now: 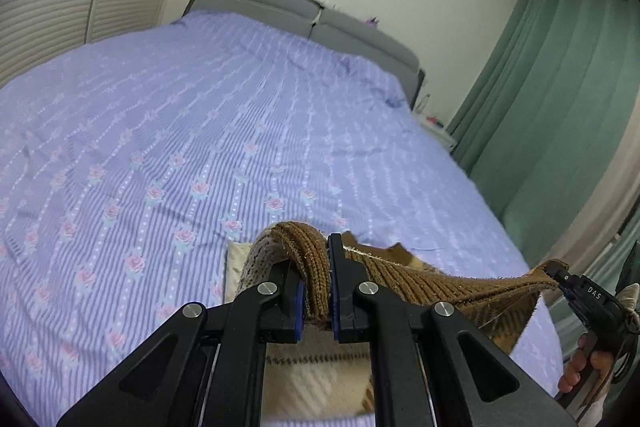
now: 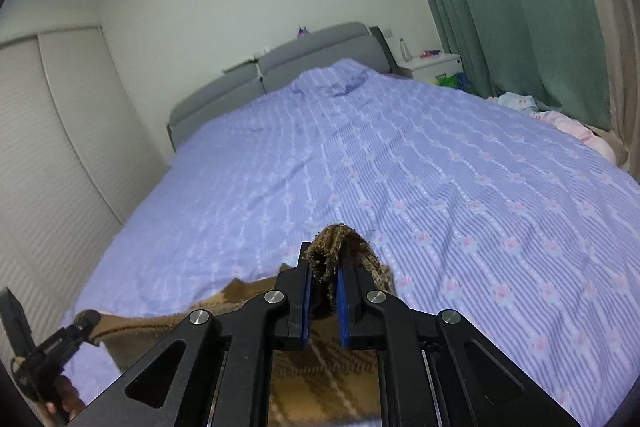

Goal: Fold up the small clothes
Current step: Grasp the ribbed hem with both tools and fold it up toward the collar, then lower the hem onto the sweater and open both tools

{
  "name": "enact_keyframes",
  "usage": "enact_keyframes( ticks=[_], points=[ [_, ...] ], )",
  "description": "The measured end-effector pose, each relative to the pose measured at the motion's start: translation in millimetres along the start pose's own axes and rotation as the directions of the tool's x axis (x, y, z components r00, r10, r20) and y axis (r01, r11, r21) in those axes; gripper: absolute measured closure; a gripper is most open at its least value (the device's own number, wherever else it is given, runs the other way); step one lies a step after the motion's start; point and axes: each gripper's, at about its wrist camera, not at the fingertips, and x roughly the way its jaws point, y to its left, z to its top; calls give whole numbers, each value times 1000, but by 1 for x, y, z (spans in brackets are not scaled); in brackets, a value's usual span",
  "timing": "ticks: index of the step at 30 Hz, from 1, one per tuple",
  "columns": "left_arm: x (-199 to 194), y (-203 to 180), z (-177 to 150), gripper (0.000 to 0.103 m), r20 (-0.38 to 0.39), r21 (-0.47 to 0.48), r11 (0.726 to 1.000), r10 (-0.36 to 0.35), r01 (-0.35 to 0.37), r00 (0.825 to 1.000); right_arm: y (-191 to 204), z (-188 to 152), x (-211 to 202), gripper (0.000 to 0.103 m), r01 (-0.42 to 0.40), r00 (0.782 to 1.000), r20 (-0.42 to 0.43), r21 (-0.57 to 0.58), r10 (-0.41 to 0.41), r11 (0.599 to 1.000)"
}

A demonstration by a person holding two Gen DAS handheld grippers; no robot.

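lilac floral bedspread (image 1: pixel 200 131), grey headboard (image 2: pixel 312 59), green curtain (image 1: pixel 560 87), white nightstand (image 2: pixel 432 63).

Both tools are matte black plastic. The left gripper (image 1: pixel 317 279) has two angled link arms on each side, each pinned with a round silver screw, and blue pads line the inner faces of its fingers. The right gripper (image 2: pixel 324 287) is built the same way. Seen from the left wrist camera, its side bears white "DAS" lettering.

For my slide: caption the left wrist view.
Left gripper pinches a brown knitted garment stretched toward the right gripper above a floral bedspread.
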Motion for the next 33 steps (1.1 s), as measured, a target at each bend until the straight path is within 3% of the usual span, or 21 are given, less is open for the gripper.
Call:
enact_keyframes(
  ticks=[14,24,25,26,28,29,30,31,33],
  points=[
    [88,35,-18,92,-158,-20,998,64,-68,985,-22,-18,122,92,86,980,-185,33,-78,996],
    [109,41,-22,89,-204,-14,998,62,-67,977,-32,-30,151,92,116,969,-225,40,-104,992],
    [109,39,-22,88,-208,-1,998,62,-64,976,-32,-30,151,88,116,969,-224,35,-106,993],
    [107,38,-20,85,-213,9,999,55,-54,976,-31,-30,150,84,108,971,-220,32,-98,994],
    [102,35,-17,74,-223,13,1000,26,-23,975,-29,-30,146,64,106,970,-224,18,-100,994],
    [96,34,-16,59,-221,13,1000,5,-3,975,-27,-30,144,61,114,969,-223,13,-108,993],
    [89,33,-14,32,-207,19,1000,3,1,978,-25,-30,139,56,118,969,-219,7,-114,993],
    [78,31,-12,25,-172,36,999,22,-16,985,-23,-31,132,55,108,973,-204,-6,-107,994],
    [57,26,-8,24,-105,96,995,26,-16,994,-16,-31,119,53,93,978,-182,-47,-100,995]
  ],
)
